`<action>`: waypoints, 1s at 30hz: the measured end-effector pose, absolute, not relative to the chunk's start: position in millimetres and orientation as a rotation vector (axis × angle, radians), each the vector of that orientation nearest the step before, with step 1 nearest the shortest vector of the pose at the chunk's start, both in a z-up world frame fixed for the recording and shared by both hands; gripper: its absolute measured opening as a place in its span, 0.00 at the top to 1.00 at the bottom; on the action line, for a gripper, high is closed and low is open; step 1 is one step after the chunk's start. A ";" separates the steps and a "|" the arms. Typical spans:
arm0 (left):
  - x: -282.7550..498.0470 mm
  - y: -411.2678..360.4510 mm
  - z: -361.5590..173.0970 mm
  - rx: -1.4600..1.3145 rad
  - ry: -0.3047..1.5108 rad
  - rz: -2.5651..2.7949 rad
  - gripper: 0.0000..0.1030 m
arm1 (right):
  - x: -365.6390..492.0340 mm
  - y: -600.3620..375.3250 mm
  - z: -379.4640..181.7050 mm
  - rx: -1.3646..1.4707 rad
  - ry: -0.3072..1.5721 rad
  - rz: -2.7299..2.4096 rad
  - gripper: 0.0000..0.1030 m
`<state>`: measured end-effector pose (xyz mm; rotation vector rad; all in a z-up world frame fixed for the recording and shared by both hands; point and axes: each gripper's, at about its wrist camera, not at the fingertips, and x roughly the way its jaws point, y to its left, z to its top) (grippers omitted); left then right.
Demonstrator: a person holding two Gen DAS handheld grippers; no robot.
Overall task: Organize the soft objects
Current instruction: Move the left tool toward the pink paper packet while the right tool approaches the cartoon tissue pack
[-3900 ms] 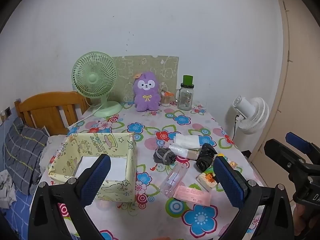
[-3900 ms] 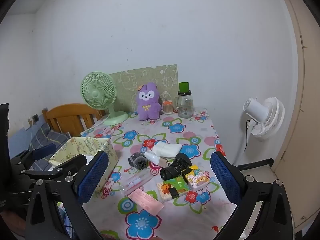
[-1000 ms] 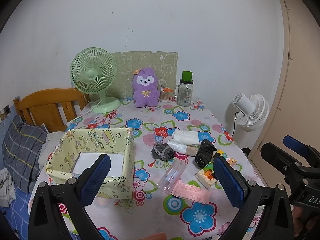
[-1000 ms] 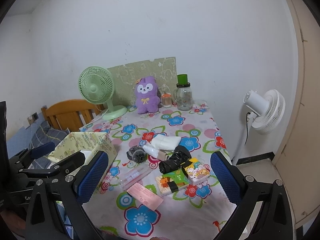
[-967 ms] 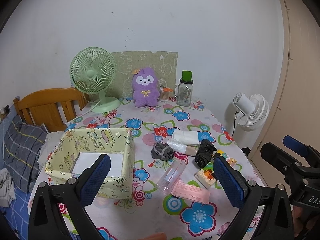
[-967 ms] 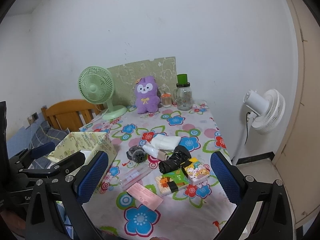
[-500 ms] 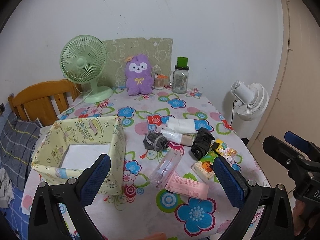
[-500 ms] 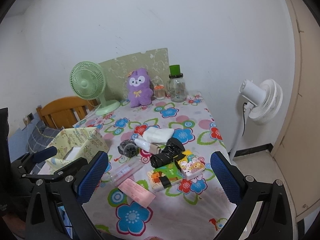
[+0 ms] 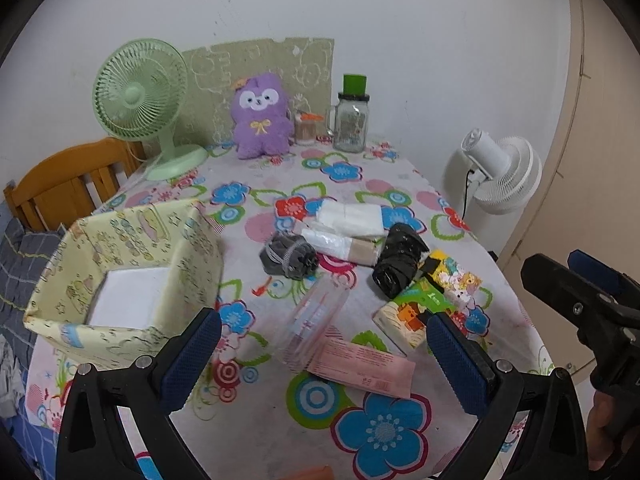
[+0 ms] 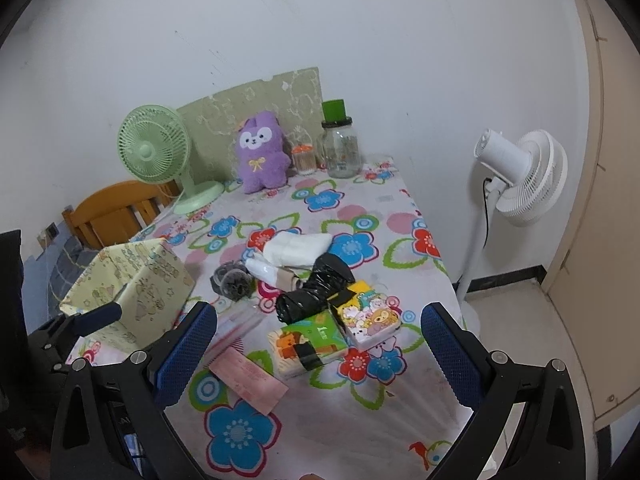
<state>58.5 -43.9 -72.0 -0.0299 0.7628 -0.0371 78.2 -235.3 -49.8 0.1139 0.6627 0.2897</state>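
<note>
1. Both cameras had closed in and tipped down over the last second. The bench [image 9: 360,432] filled more of each view than before, and the clutter at its middle sat larger and lower in frame.

2. Left hand-held gripper [image 9: 324,364]: jaws spread wide, nothing between them. It hovered above the near edge of the bench, over the clear plastic tube [image 9: 316,316] and pink packet [image 9: 360,368].

3. Right hand-held gripper [image 10: 316,354]: also spread wide and empty, over the two printed tissue packs [image 10: 336,332].

4. Soft items untouched, in the same places as earlier: grey rolled bundle [image 9: 288,258], black rolled bag [image 9: 398,266], white folded pack [image 9: 352,216], all near one another mid-bench. Purple plush toy [image 9: 262,116] upright at the far edge by the green desk fan [image 9: 140,92].

5. Yellow fabric bin [image 9: 120,256] stood left of the pile, holding only a white liner as far as visible.

6. Judgement: the approach had begun, with no grasp made. Sorting into the bin was still entirely ahead.
</note>
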 end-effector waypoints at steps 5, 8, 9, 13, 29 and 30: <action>68.8 -52.4 -86.1 -0.019 0.807 -0.050 0.00 | 91.9 -239.3 -63.9 0.111 0.704 0.281 0.00; 75.9 -54.6 -96.6 -0.022 0.835 -0.052 0.00 | 99.2 -238.5 -73.4 0.104 0.728 0.282 0.00; 78.3 -54.9 -100.2 -0.021 0.844 -0.051 0.00 | 101.3 -238.3 -76.7 0.101 0.735 0.279 0.00; 88.5 -57.9 -117.8 -0.017 0.891 -0.048 0.00 | 113.1 -239.5 -90.5 0.098 0.765 0.276 0.00; 113.1 -72.3 -152.4 0.030 0.969 -0.032 0.00 | 167.0 -252.9 -136.2 0.106 0.870 0.253 0.00; 113.3 -73.4 -153.2 0.037 0.969 -0.028 0.00 | 169.2 -254.0 -137.7 0.109 0.873 0.251 0.00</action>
